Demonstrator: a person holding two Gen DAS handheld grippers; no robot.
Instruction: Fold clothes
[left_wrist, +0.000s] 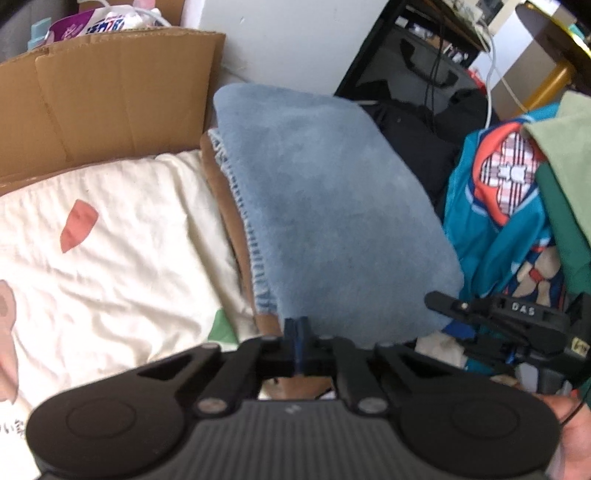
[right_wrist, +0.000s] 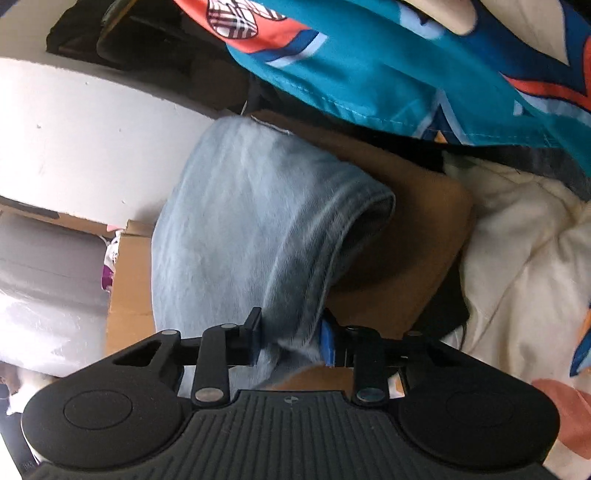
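The blue garment (left_wrist: 332, 206) is lying folded on top of a brown garment (left_wrist: 225, 206), and both are resting on a bed covered by a cream printed sheet (left_wrist: 110, 236). The stack is sitting toward the far edge of the bed, just beside a cardboard box (left_wrist: 103, 99) and a white wall (left_wrist: 288, 40).

The left claw (left_wrist: 298, 332) is clenched, its fingers pressed together with no cloth visible between them. It is hovering at the near edge of the blue garment, over the brown layer.

The right claw (right_wrist: 291, 339) is gripping the near edge of the blue garment (right_wrist: 255, 229); a bunch of blue cloth is passing between its fingers. In the right wrist view a folded lip of the blue cloth is standing raised off the brown garment (right_wrist: 413, 236), leaving a dark gap beneath it.

A teal patterned garment (left_wrist: 495, 221) and a green garment (left_wrist: 569, 177) are lying unfolded along the right side of the bed.

Judgement: the step in hand is work on the blue garment's near edge, either drawing it over for a further fold or setting the finished fold down on the stack; the views do not settle which. Either way, the next move is calling for the gripped edge to be kept level and aligned with the brown garment's edges, so the raised lip is laid flat without dragging the stack askew.
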